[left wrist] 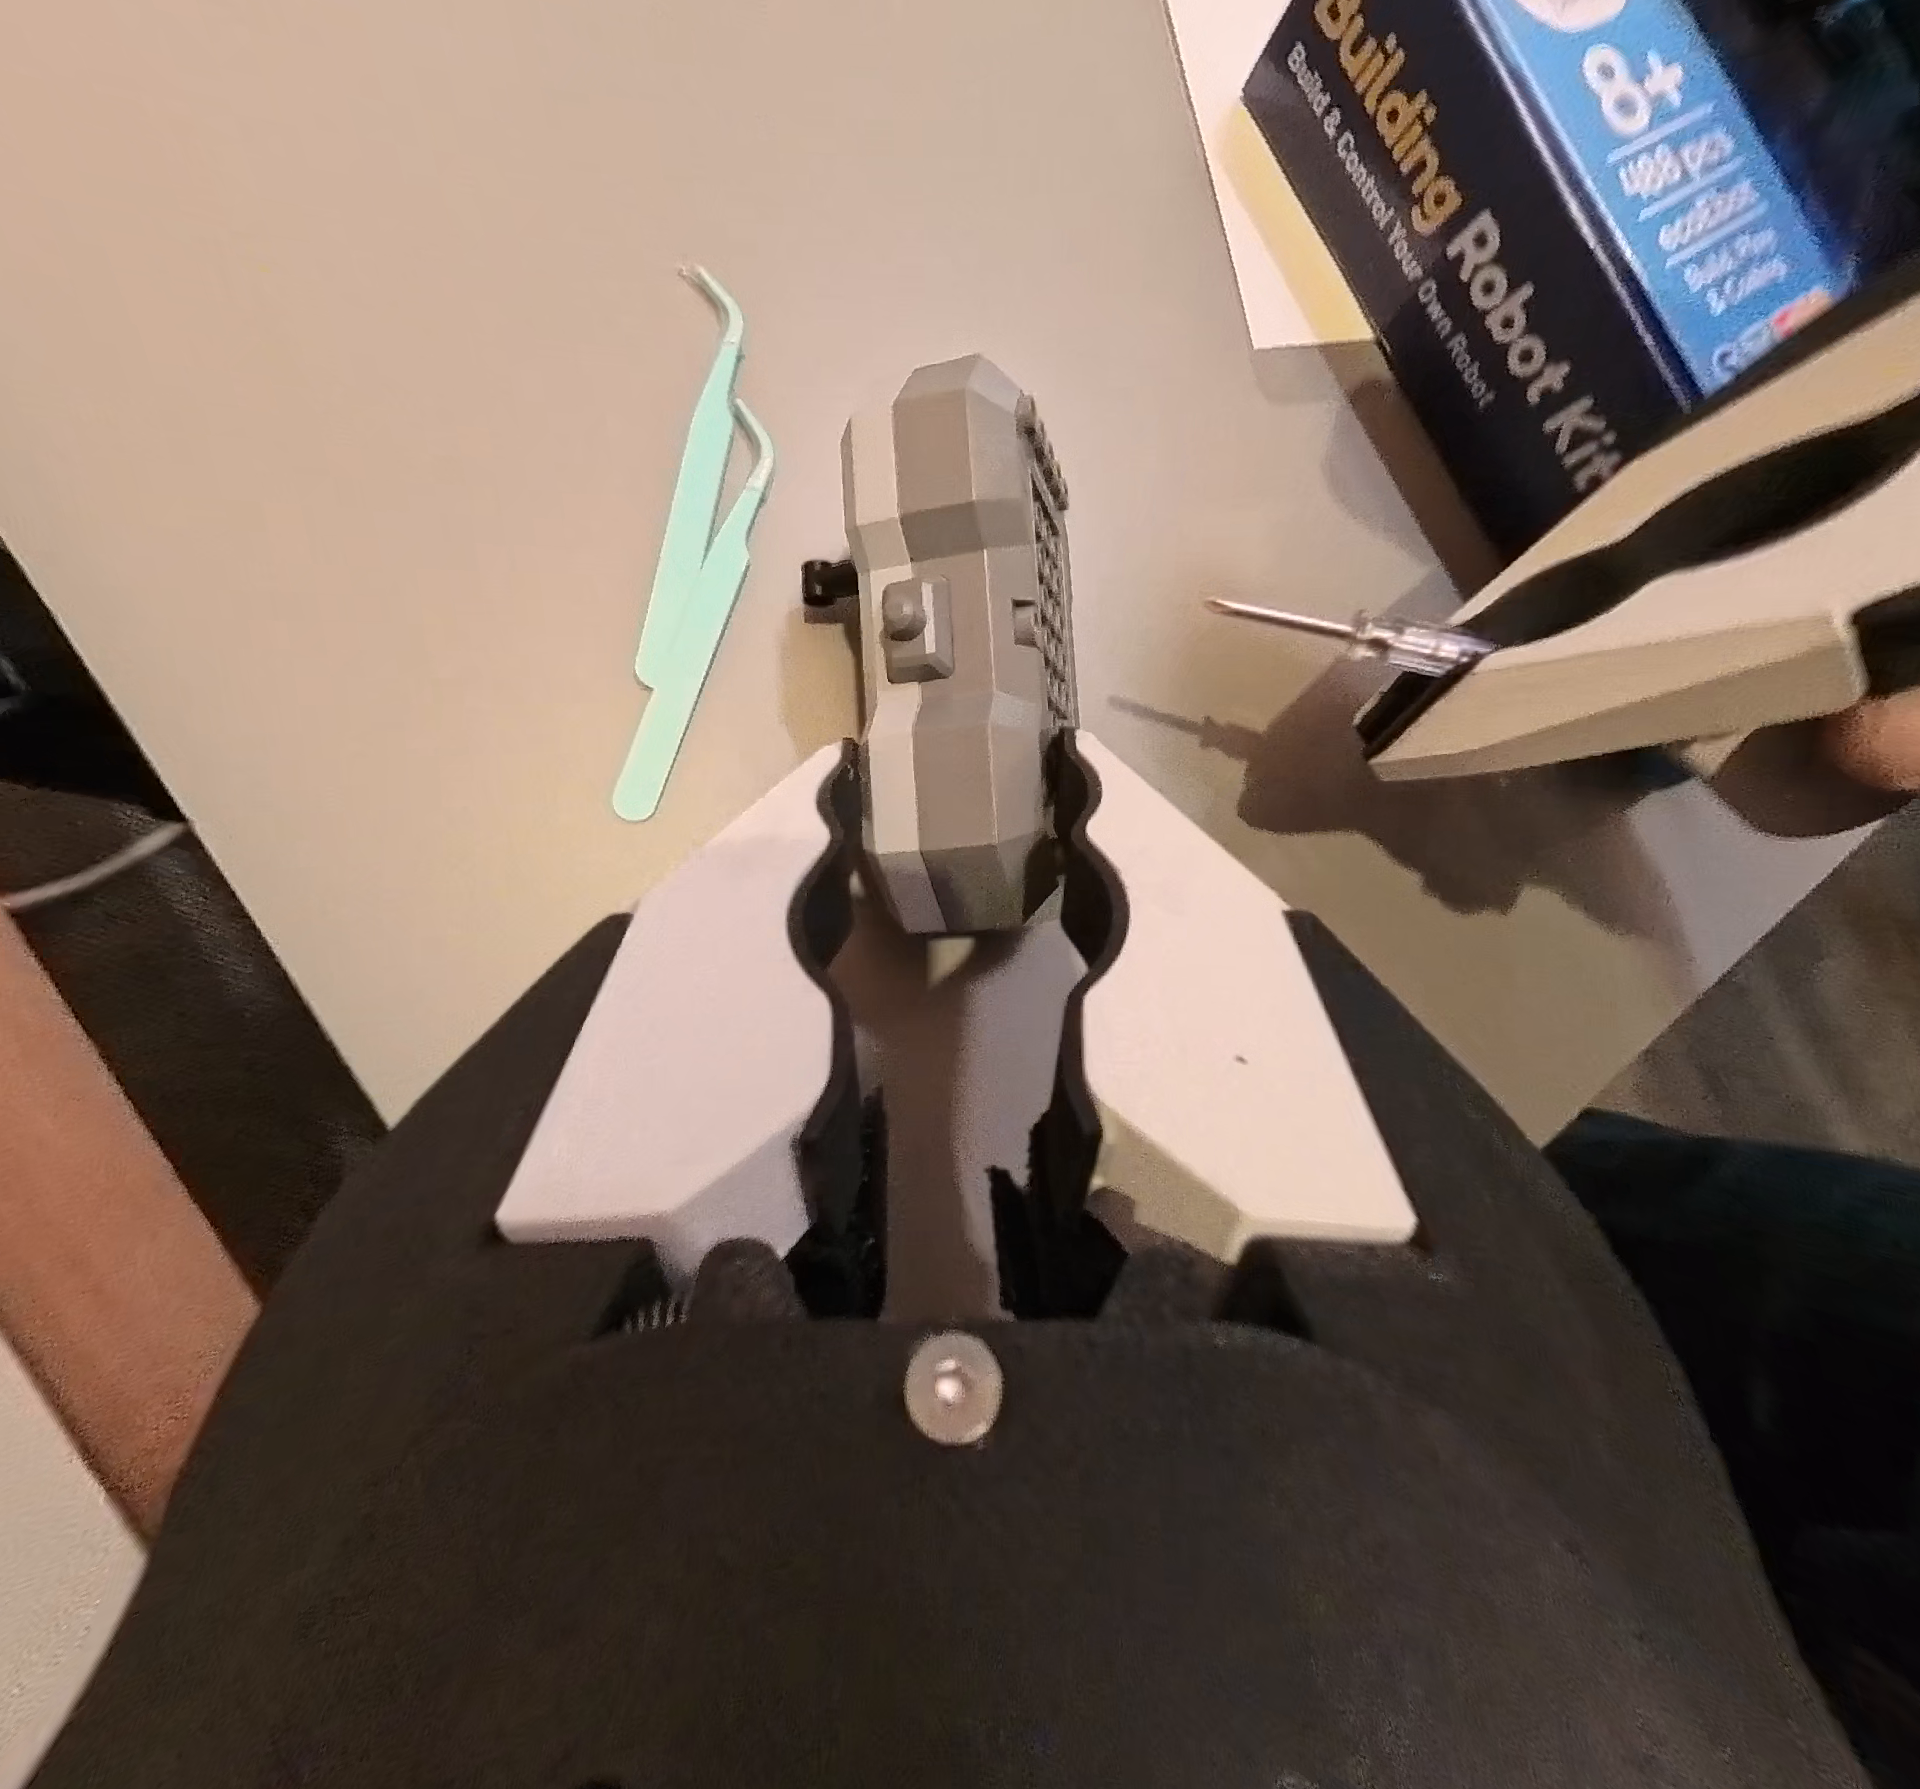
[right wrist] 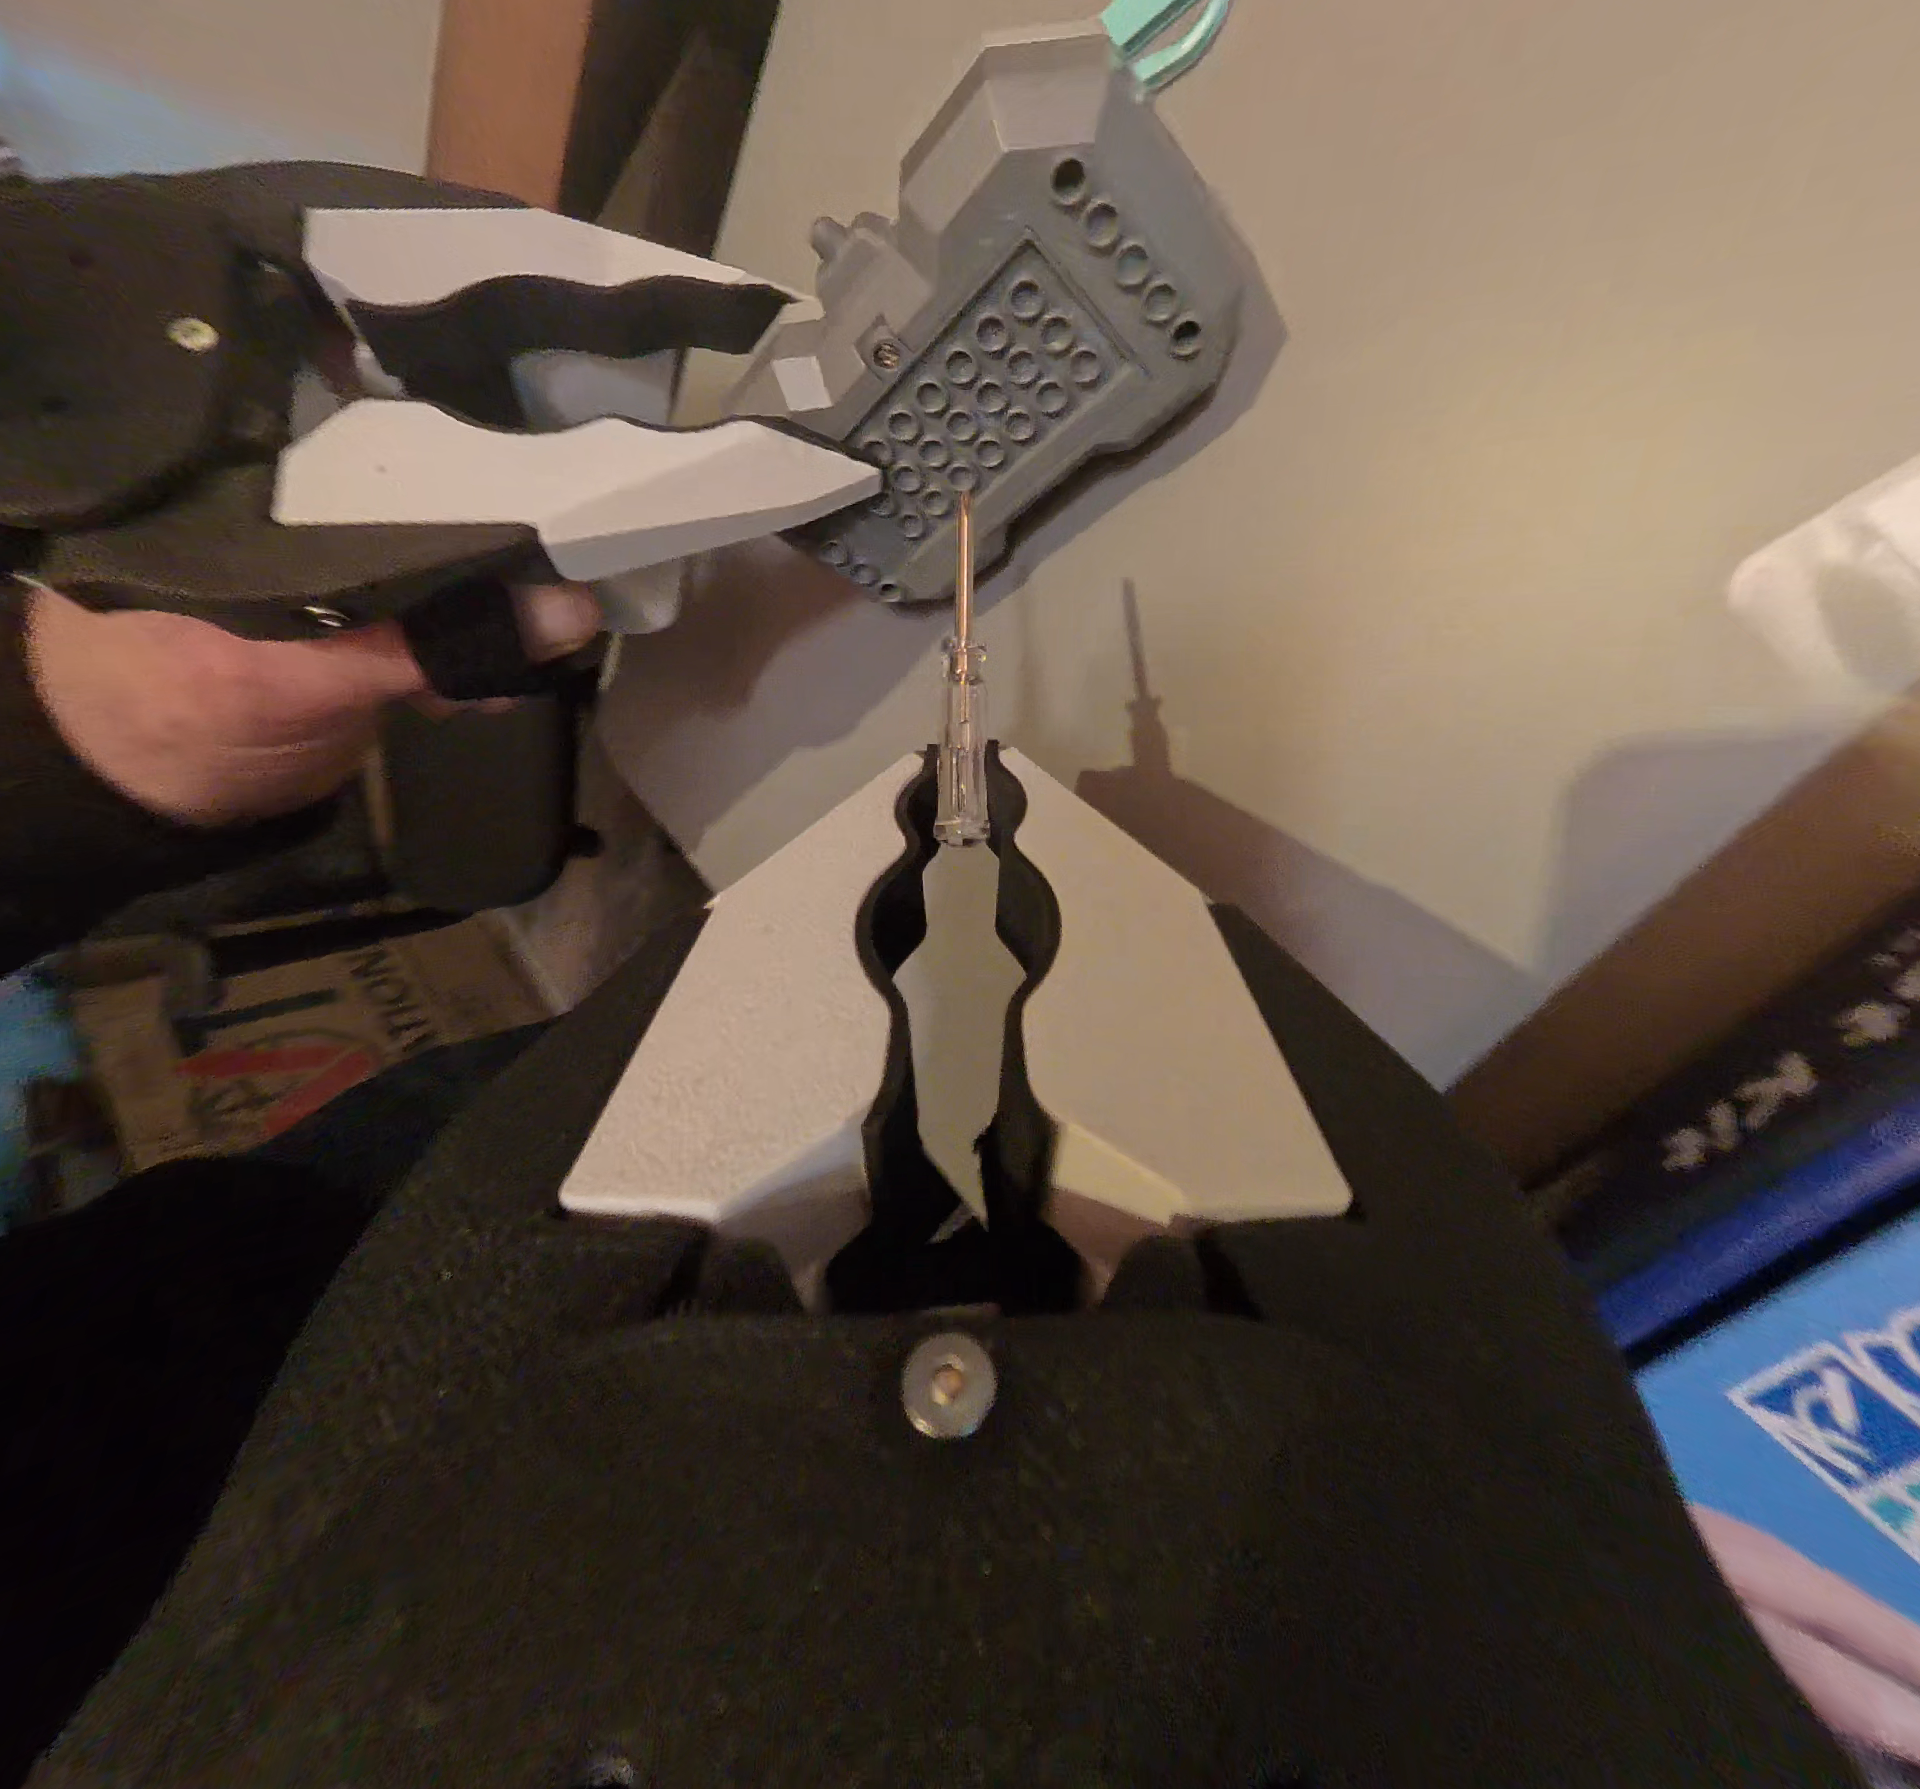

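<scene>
Fingers of the left gripper (left wrist: 961,804) are clamping a grey studded building-block housing (left wrist: 961,617) upright above the beige table (left wrist: 416,181), while the right gripper (right wrist: 961,794), closed on a clear-handled mini screwdriver (right wrist: 961,690), is pointing its tip at the housing's perforated face, near mint tweezers (left wrist: 696,576).

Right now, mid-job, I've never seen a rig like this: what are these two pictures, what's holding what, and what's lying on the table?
Each picture comes from a camera on a hand-held two-finger gripper, looking along its jaws. The left gripper is shut on a grey studded plastic building-block module. The right gripper is shut on a small clear-handled screwdriver, its tip near the module's studded face. Mint-green curved tweezers lie on the white table, beside a dark and blue printed cardboard box.
</scene>
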`<state>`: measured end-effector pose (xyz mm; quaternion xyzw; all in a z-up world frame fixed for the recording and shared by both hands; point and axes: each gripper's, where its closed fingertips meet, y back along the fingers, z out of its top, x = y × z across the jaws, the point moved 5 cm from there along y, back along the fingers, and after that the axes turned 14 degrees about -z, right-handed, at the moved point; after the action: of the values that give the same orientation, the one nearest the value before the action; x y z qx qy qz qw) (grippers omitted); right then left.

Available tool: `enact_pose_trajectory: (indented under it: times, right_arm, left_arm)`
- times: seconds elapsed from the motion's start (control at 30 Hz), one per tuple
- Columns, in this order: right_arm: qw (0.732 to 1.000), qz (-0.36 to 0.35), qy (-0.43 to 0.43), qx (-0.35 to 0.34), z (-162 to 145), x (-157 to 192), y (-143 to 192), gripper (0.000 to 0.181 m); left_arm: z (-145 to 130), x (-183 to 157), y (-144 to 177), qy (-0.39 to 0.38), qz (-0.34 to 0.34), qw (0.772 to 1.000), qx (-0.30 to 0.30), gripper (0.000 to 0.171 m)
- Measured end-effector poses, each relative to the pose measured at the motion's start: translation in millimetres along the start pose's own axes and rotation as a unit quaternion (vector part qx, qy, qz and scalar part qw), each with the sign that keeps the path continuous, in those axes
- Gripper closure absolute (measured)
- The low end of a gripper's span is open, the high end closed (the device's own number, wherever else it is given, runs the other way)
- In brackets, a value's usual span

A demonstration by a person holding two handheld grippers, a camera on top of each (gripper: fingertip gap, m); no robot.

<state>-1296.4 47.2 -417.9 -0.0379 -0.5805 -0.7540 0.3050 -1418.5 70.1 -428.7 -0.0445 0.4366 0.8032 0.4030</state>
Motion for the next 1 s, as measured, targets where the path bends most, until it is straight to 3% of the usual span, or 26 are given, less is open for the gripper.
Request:
enact_pose_trajectory:
  times: [0.13, 0.3, 0.47, 0.7, 0.9, 1.0]
  right_arm:
    - [0.99, -0.121, 0.063, -0.04, -4.0, -12.4, -4.6, 0.177]
    - [0.979, -0.185, 0.076, -0.028, -20.8, -23.5, -21.7, 0.177]
    - [0.983, -0.178, -0.011, -0.041, -18.4, -32.1, -28.1, 0.177]
    - [0.978, -0.195, -0.039, -0.054, -11.2, -35.8, -28.2, 0.173]
    - [0.975, -0.214, -0.012, -0.066, -14.1, -33.5, -16.0, 0.148]
    - [0.971, -0.209, 0.057, -0.1, -8.5, -19.1, -5.0, 0.129]
  left_arm:
    - [0.2, 2.6, -3.1, 0.075, -0.029, 0.997, -0.016, 0.138]
    - [0.0, 3.2, -6.5, 0.13, -0.047, 0.99, -0.03, 0.137]
    - [-1.1, -1.1, -10.1, 0.152, -0.057, 0.986, -0.032, 0.137]
    - [-1.7, -4.6, -12.2, 0.164, -0.059, 0.984, -0.035, 0.137]
    - [-2.6, -4.7, -11.8, 0.172, -0.065, 0.982, -0.035, 0.138]
    - [-3.0, -6.9, -11.5, 0.194, -0.078, 0.977, -0.037, 0.138]
